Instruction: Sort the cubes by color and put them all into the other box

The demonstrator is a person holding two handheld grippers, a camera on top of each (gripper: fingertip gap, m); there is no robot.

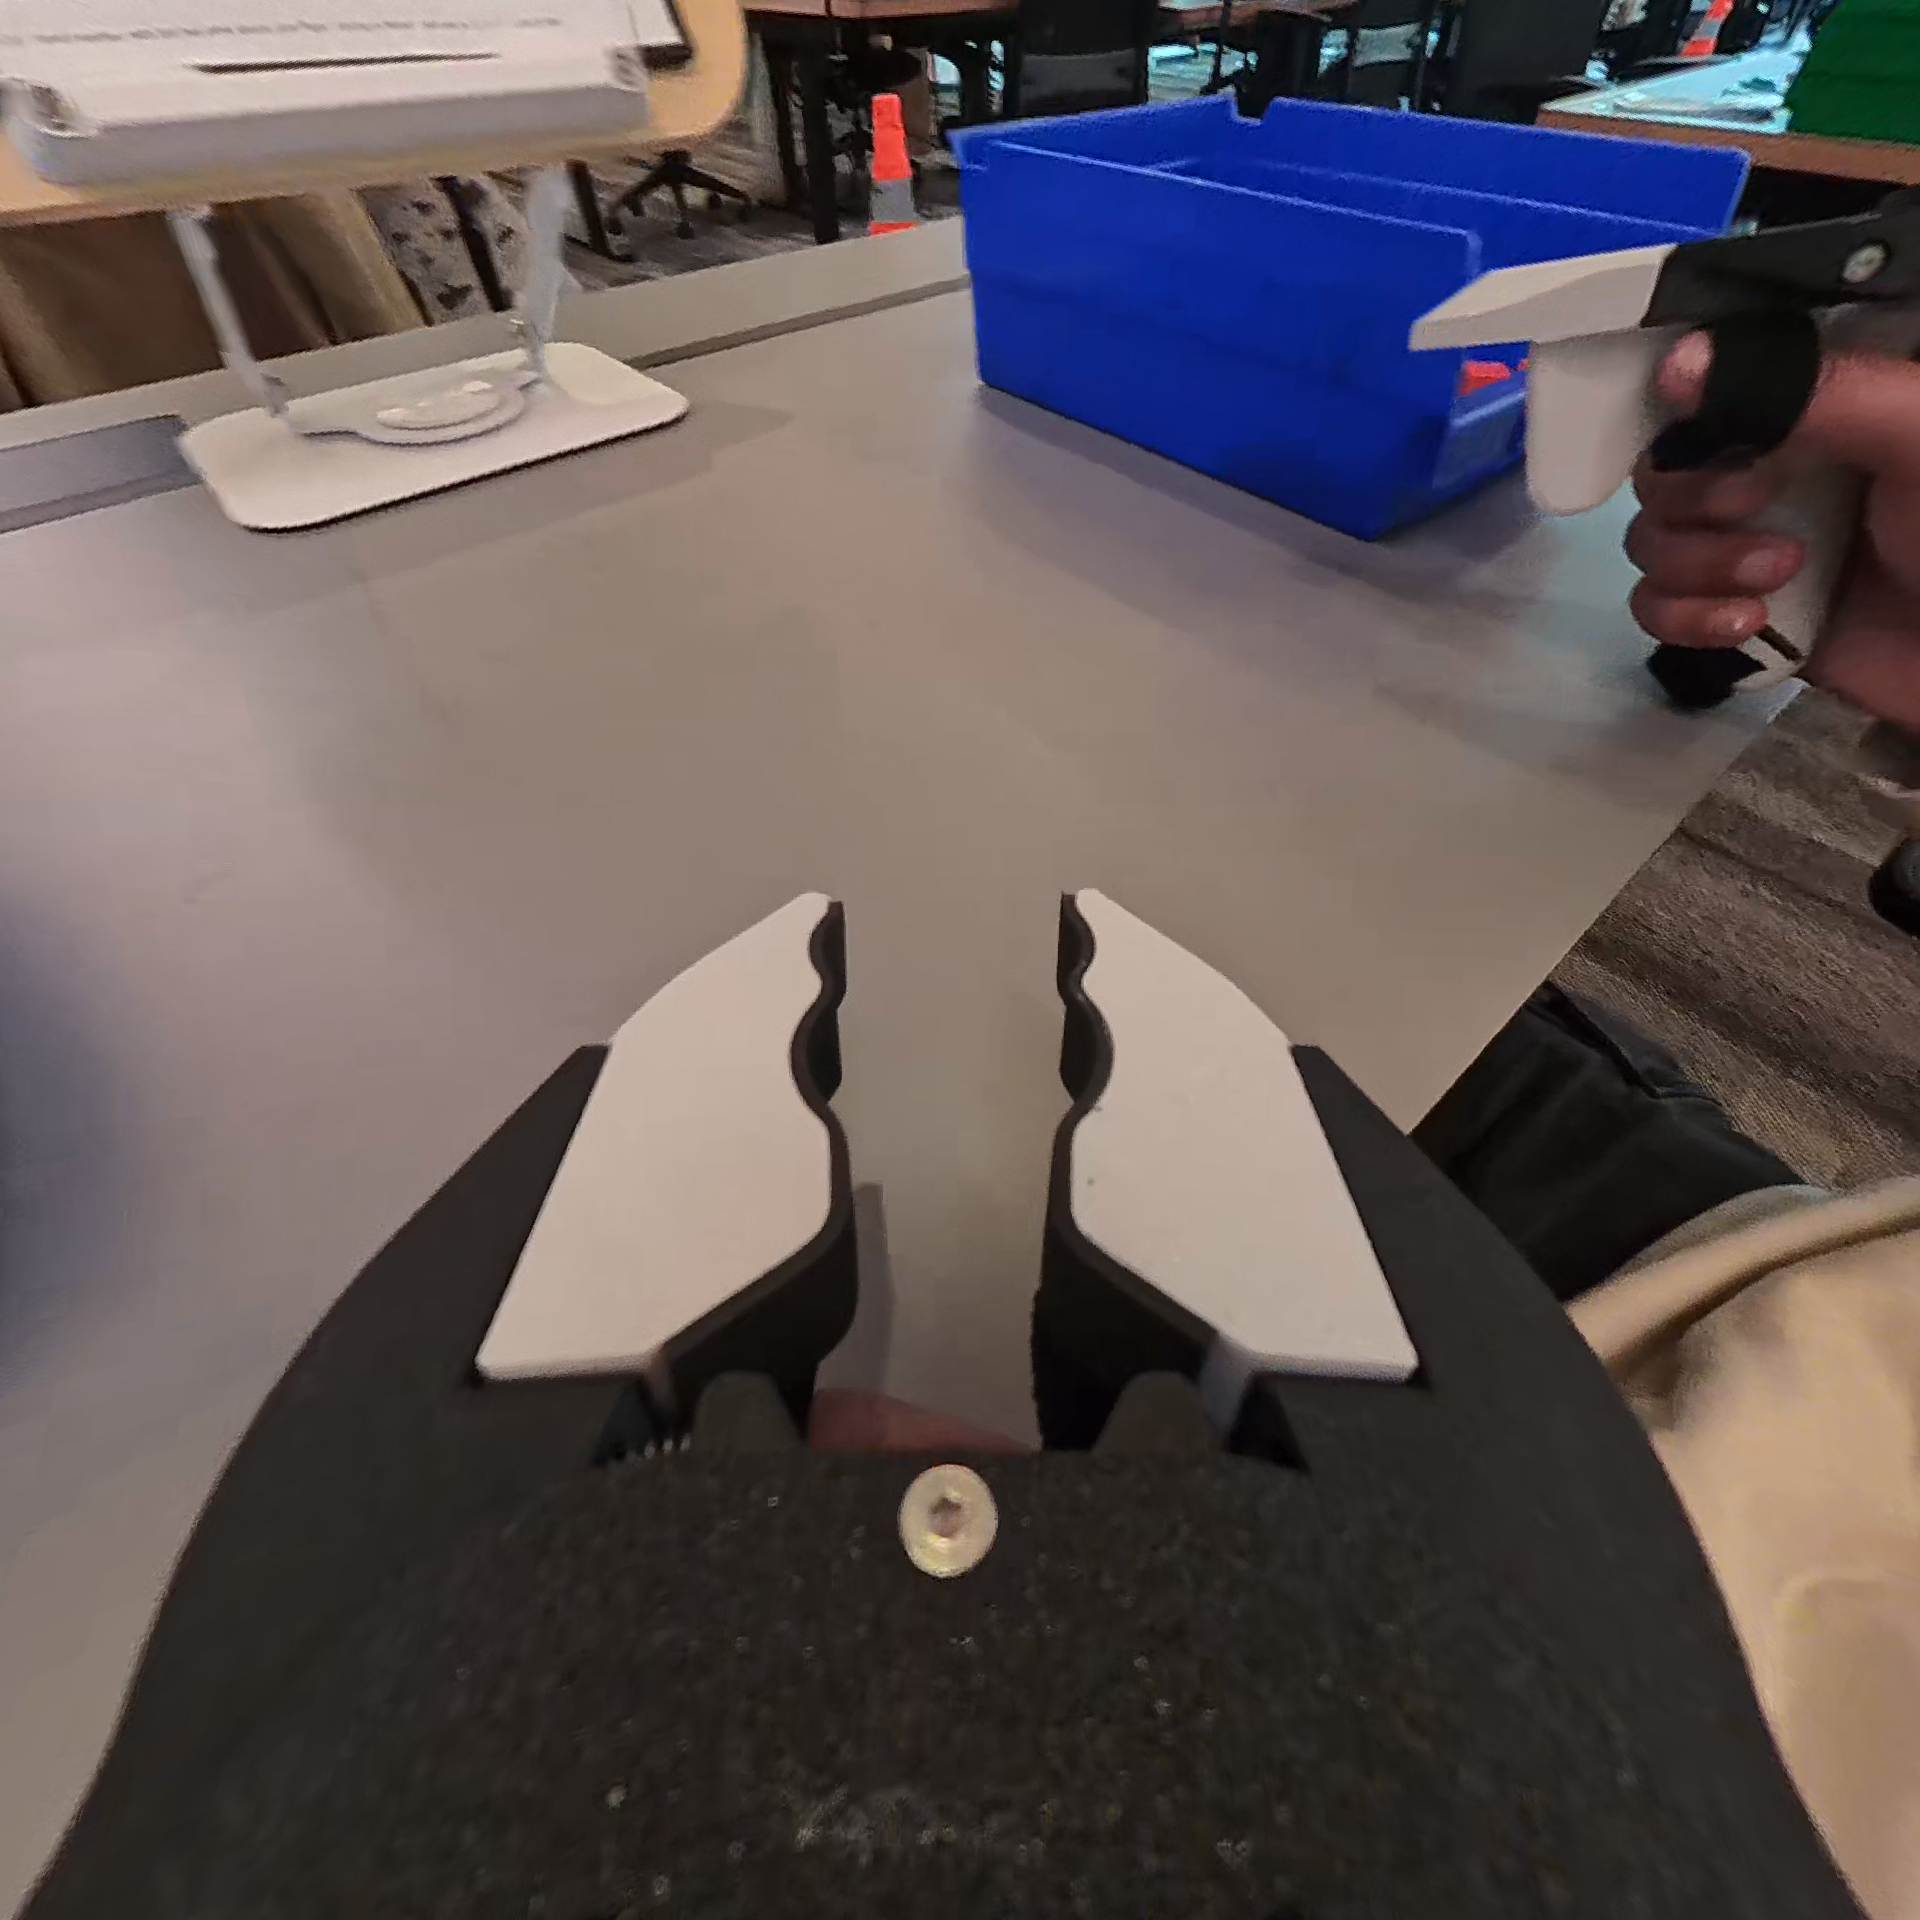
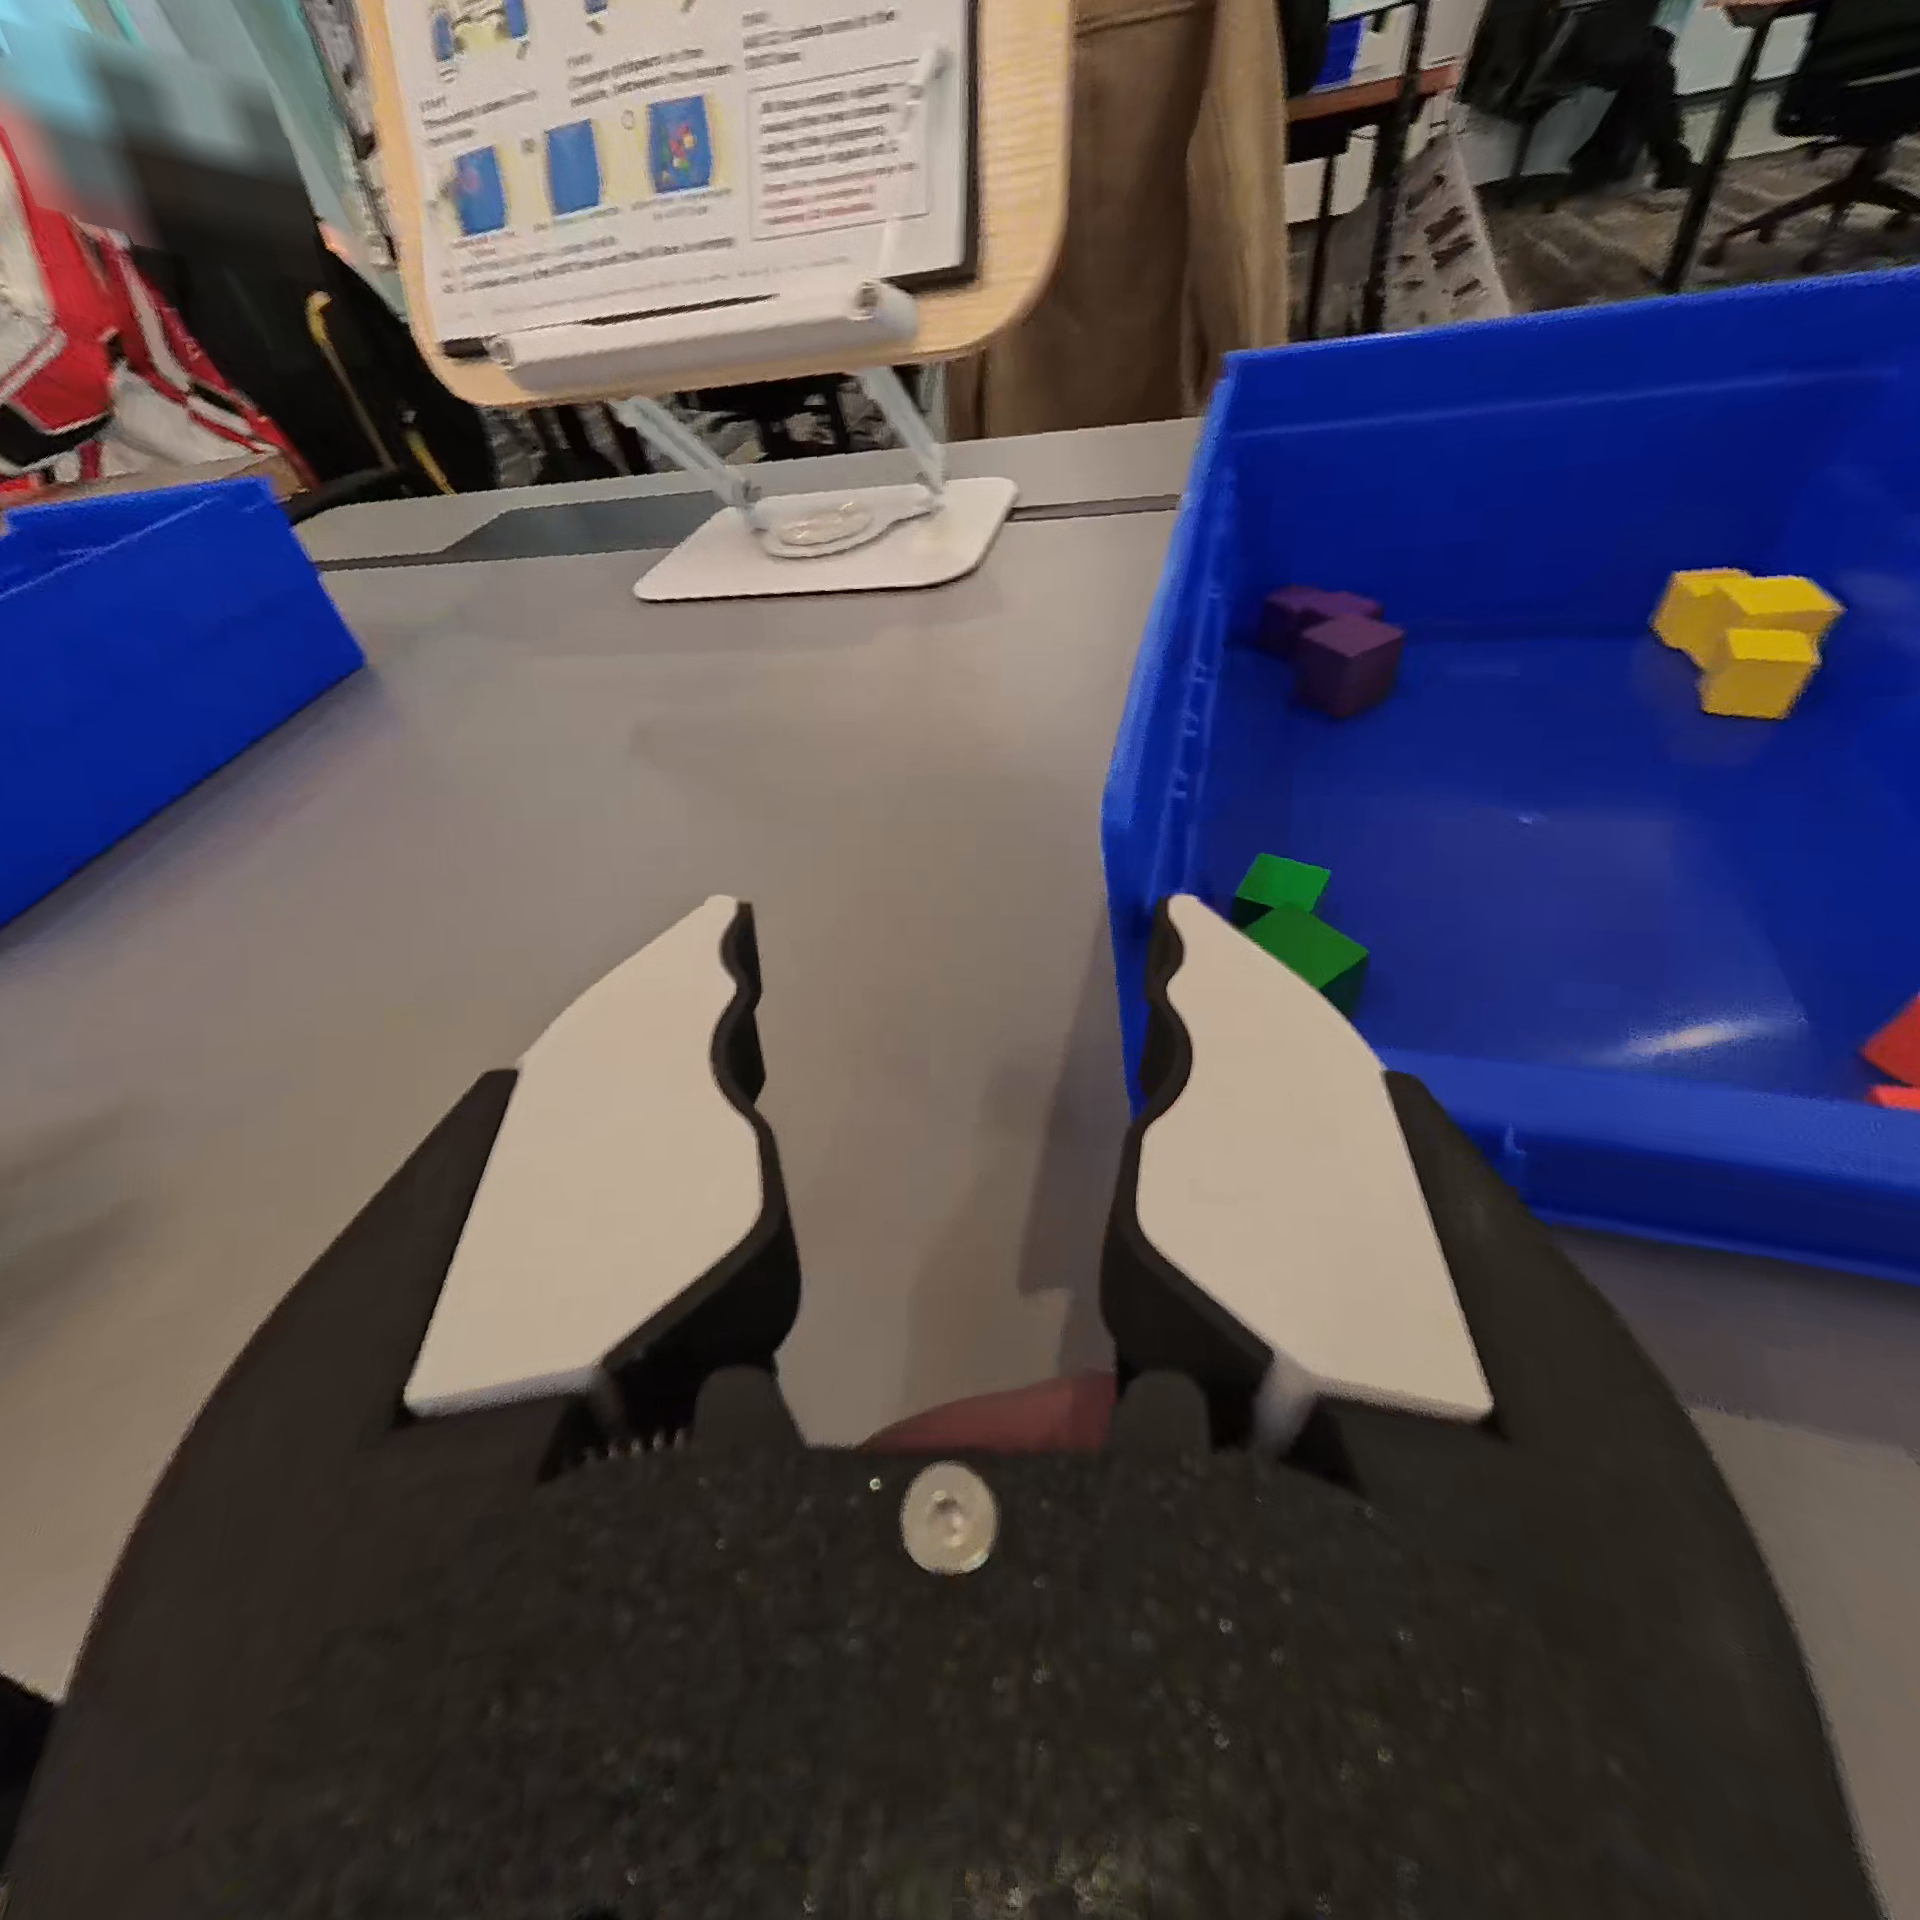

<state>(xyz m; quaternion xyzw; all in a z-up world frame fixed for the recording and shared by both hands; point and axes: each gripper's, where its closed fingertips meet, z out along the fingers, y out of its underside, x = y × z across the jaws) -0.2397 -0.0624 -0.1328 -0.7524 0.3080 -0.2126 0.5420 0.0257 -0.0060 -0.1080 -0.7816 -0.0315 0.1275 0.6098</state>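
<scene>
My right gripper (image 2: 954, 914) is open and empty over the grey table, just left of a blue box (image 2: 1174, 790). Inside that box lie purple cubes (image 2: 1335, 649) at the far left, yellow cubes (image 2: 1751, 639) at the far right, green cubes (image 2: 1299, 930) at the near left and red cubes (image 2: 1896, 1049) at the right edge. A second blue box (image 2: 156, 644) stands at the left; its inside is hidden. My left gripper (image 1: 951, 904) is open and empty above bare table. The blue box (image 1: 1226, 343) also shows in the left wrist view, with the right gripper (image 1: 1538, 312) beside it.
A white stand (image 2: 831, 540) holding an instruction sheet on a wooden board (image 2: 707, 187) sits at the table's far edge; it also shows in the left wrist view (image 1: 436, 436). The table edge (image 1: 1621, 894) runs down the right. Chairs and desks stand behind.
</scene>
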